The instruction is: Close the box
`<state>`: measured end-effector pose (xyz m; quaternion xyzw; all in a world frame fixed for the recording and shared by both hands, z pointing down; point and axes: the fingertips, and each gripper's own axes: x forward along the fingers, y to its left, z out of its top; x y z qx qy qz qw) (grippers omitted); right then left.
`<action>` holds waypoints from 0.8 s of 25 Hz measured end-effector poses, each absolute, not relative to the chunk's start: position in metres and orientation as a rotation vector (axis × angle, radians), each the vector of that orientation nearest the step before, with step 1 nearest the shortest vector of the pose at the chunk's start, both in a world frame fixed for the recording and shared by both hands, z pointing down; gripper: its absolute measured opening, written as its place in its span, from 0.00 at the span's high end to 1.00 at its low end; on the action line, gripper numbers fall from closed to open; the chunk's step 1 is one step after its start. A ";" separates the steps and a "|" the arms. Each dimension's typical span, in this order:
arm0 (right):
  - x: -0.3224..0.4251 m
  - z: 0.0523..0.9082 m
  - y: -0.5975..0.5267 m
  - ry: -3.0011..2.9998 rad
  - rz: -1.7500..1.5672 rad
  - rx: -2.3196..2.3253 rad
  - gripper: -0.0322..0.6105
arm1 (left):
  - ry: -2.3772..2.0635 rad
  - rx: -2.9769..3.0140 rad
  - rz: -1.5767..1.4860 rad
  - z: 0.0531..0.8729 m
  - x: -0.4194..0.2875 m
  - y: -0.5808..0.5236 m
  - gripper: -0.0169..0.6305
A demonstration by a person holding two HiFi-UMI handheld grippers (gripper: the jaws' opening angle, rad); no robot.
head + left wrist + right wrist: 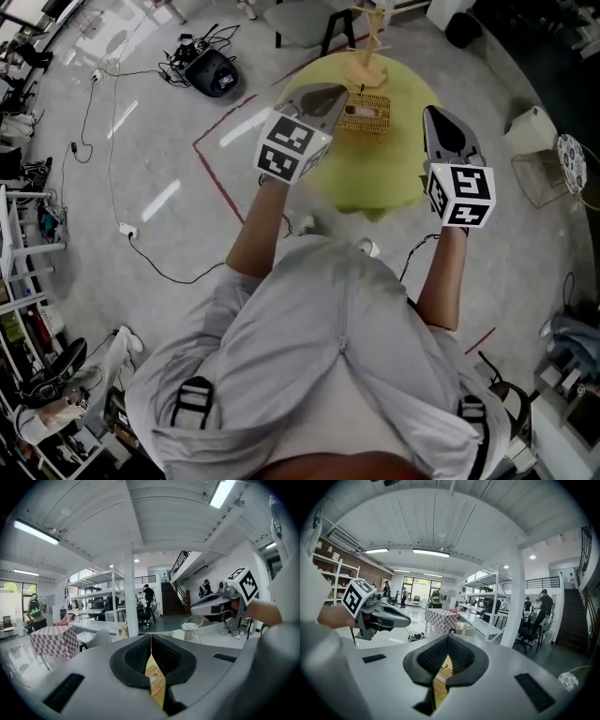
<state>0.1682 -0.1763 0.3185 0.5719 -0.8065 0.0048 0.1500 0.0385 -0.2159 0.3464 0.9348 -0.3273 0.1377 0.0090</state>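
Note:
A small wicker box (365, 112) sits on a round yellow-green table (375, 173), seen from above in the head view. My left gripper (330, 92) hovers just left of the box, jaws shut and empty. My right gripper (437, 114) hangs to the box's right, apart from it, jaws also shut with nothing held. In the left gripper view the jaws (151, 641) meet in a closed line, and a sliver of woven wicker (155, 680) shows under them. The right gripper view shows the same closed jaws (447, 641) with wicker (439, 680) below.
A wooden stand (367, 58) rises on the table behind the box. Cables and a black device (212, 71) lie on the floor at the left, red tape lines (217, 178) mark the floor. Shelving (23, 309) lines the left edge.

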 end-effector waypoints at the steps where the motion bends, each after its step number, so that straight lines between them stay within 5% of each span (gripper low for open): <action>1: 0.167 0.316 -0.175 -2.320 0.007 1.643 0.92 | -1.018 2.927 0.419 0.342 0.038 -0.214 0.92; 20: 0.155 0.314 -0.170 -2.333 -0.007 1.614 0.92 | -1.011 2.939 0.370 0.331 0.030 -0.205 0.92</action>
